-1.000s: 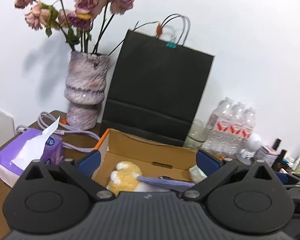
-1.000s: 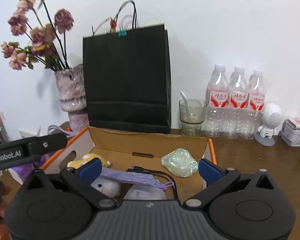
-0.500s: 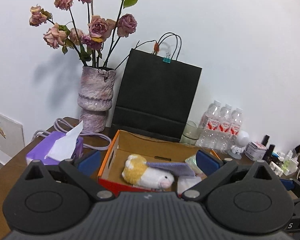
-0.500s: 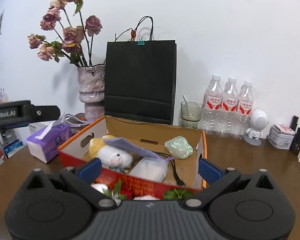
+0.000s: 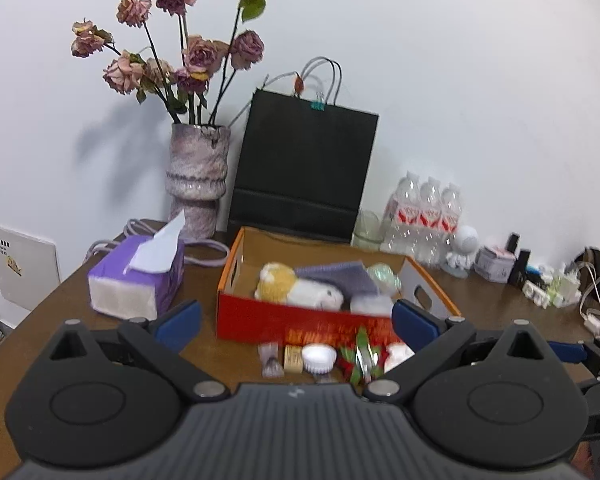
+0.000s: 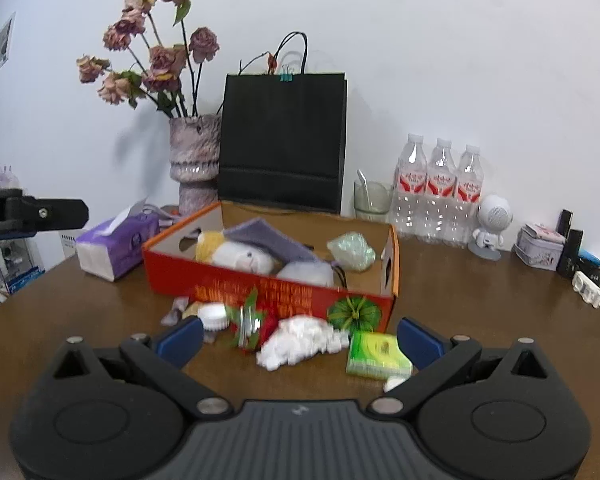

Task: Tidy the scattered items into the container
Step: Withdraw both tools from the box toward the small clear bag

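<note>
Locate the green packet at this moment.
In the right wrist view, the green packet lies on the table in front of the red box, near its right corner, just right of the crumpled white tissue.

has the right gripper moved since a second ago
Yes. The right gripper has pulled back: the black paper bag looks smaller, and the red box is now wholly ahead.

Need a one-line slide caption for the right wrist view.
Open right gripper faces loose items, including a green packet, lying before the half-filled red box.
</note>
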{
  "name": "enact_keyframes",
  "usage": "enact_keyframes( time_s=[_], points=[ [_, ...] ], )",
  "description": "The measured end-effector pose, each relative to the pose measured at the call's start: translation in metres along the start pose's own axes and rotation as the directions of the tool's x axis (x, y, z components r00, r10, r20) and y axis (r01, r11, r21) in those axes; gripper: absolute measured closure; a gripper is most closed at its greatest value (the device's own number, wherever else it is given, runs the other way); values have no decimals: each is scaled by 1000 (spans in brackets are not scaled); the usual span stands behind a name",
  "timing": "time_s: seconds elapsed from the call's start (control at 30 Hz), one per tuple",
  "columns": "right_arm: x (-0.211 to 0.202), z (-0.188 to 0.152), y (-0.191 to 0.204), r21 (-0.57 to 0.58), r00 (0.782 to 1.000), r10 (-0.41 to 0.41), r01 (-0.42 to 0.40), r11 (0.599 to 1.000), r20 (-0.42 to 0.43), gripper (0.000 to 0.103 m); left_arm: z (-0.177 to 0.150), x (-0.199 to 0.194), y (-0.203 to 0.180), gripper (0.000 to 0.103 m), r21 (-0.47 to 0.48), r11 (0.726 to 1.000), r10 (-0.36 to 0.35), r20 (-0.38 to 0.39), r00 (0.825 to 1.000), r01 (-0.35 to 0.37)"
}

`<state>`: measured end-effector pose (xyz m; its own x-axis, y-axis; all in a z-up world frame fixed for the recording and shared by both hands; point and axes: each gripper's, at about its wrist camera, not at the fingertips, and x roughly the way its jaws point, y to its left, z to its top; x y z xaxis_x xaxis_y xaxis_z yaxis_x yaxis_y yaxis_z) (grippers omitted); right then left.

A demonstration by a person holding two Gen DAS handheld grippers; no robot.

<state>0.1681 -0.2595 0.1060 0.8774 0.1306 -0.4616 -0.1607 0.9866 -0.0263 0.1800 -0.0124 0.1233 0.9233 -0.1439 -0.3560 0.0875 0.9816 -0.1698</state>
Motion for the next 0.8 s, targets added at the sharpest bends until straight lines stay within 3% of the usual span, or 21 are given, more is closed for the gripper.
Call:
enact_keyframes(
  time_s=[0.4, 0.8],
  points=[
    [-4, -52, 3, 22, 996, 5, -3, 1000, -90, 0, -49, -2, 2, 0, -8, 1000, -29, -124, 992, 28],
    [11, -78, 4, 6, 990, 1, 0, 1000, -143, 0, -84, 17, -21, 0, 69, 995, -53, -237, 970, 71]
  ],
)
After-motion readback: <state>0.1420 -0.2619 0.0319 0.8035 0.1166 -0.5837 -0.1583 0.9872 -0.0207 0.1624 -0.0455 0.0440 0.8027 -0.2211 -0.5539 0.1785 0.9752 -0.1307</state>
